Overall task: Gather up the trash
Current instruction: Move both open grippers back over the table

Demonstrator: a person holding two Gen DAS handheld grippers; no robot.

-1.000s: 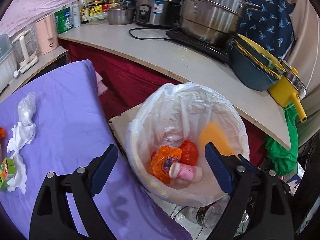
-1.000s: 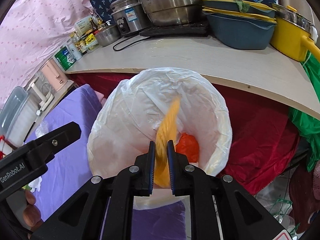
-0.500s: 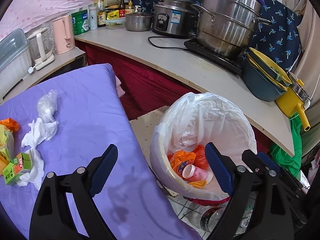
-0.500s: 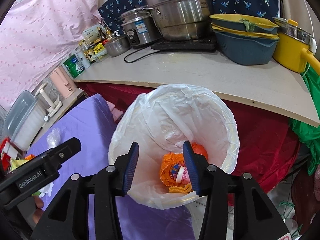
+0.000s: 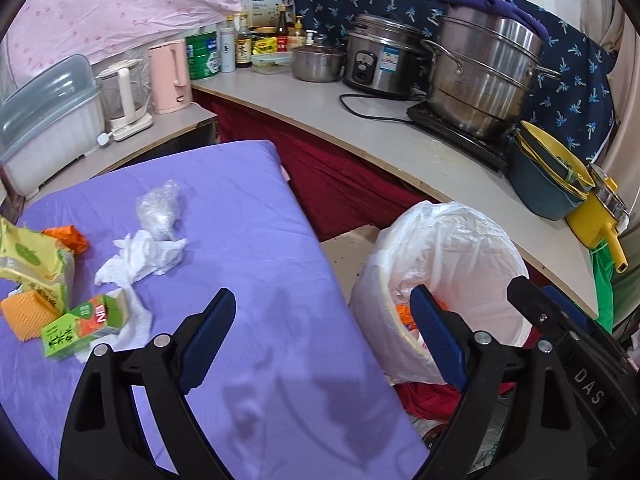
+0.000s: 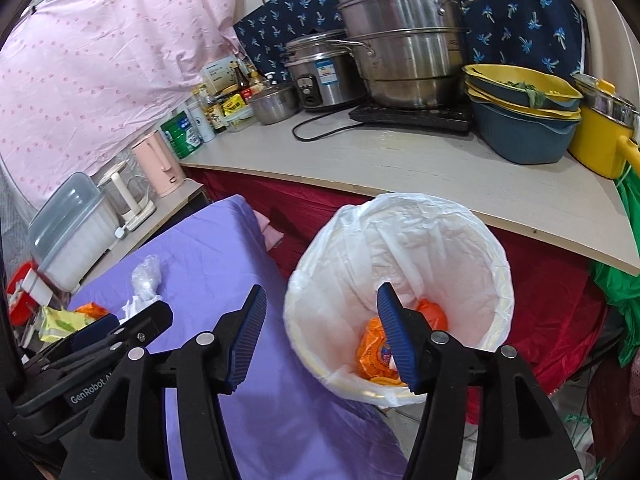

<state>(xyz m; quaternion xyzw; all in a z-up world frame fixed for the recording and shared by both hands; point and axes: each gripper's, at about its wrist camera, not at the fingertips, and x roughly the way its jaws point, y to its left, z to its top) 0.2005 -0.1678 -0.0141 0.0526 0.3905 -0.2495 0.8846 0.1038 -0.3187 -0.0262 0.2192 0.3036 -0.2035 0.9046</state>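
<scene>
Over the purple-covered table (image 5: 248,240), the left gripper (image 5: 320,332) is hanging with its jaws spread wide and nothing between the blue pads (image 5: 208,332). It is touching neither the cloth nor any of the trash. Left of it on the table, a crumpled white tissue (image 5: 140,254) is lying against a wad of clear plastic (image 5: 158,210), with a green juice carton (image 5: 80,330) just nearer the camera and a yellow-green wrapper (image 5: 28,260) and an orange scrap (image 5: 70,238) sitting at the table's left edge.

Beside the table's right edge, the right gripper (image 6: 320,332) is hovering above the near rim of the white-lined trash bin (image 6: 460,248), its jaws also wide apart and gripping nothing. Down in the bin, an orange wrapper (image 6: 370,346) and a red piece (image 6: 434,312) are resting at the bottom, partly hidden behind the right-hand finger (image 6: 394,332). Behind the bin, the counter (image 6: 400,160) is carrying a steel steamer pot (image 6: 408,40).
</scene>
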